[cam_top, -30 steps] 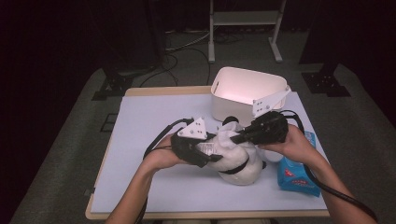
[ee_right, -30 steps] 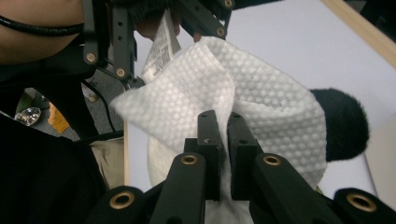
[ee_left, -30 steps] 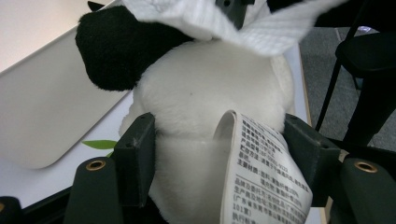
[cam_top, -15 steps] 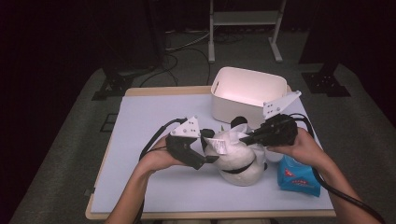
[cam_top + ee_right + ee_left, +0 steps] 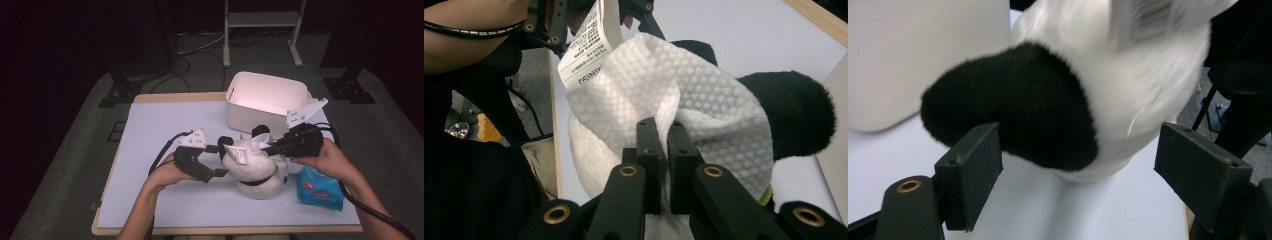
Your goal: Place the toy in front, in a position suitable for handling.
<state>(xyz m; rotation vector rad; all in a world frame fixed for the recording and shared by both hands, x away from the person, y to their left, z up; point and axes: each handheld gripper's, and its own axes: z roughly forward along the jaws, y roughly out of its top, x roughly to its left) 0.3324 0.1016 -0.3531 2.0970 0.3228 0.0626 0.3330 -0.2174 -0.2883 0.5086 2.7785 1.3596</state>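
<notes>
At frame centre, a white cloth [image 5: 704,100] is pinched by the right gripper [image 5: 663,131] over the plush panda [image 5: 257,167]. The left gripper [image 5: 1075,165] has just been opened wide; nothing is gripped.

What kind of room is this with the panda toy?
Probably a recording studio or lab rather than a home: dark curtains hang all round, cables trail across the grey carpet, a metal stand sits behind, and one lone table holds the toy panda.
</notes>
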